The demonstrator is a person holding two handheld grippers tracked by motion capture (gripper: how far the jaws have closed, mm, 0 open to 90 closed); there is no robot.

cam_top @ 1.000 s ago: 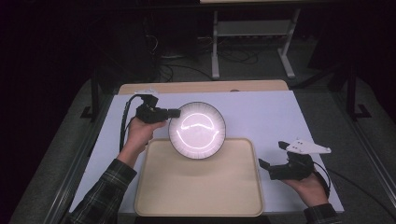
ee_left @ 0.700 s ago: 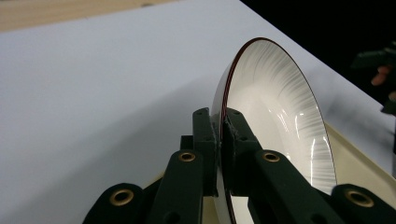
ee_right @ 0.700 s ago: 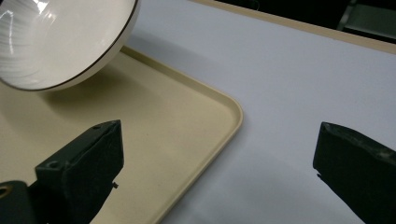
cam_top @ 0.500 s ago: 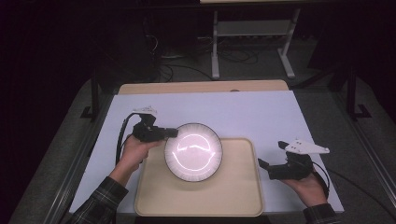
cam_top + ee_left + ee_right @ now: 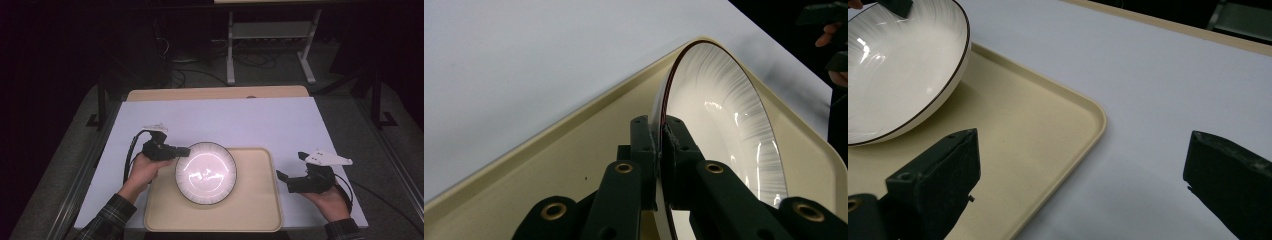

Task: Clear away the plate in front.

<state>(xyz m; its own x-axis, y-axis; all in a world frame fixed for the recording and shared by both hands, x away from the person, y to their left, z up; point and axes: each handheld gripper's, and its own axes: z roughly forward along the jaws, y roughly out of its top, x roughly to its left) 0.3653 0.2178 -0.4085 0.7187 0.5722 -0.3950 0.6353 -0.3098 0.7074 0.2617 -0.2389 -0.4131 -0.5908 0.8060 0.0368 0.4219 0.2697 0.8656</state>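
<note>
The left tongs (image 5: pixel 181 152) clamp the bowl (image 5: pixel 205 172) by its rim over the tray (image 5: pixel 260 210), seemingly not yet released, while the right tongs (image 5: pixel 281 179) gape empty beside the tray.

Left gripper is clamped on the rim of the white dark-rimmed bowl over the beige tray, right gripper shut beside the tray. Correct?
Not quite. The right gripper is open, its jaws wide apart in the right gripper view. The rest holds: the left gripper is clamped on the rim of the white dark-rimmed bowl over the beige tray.
</note>
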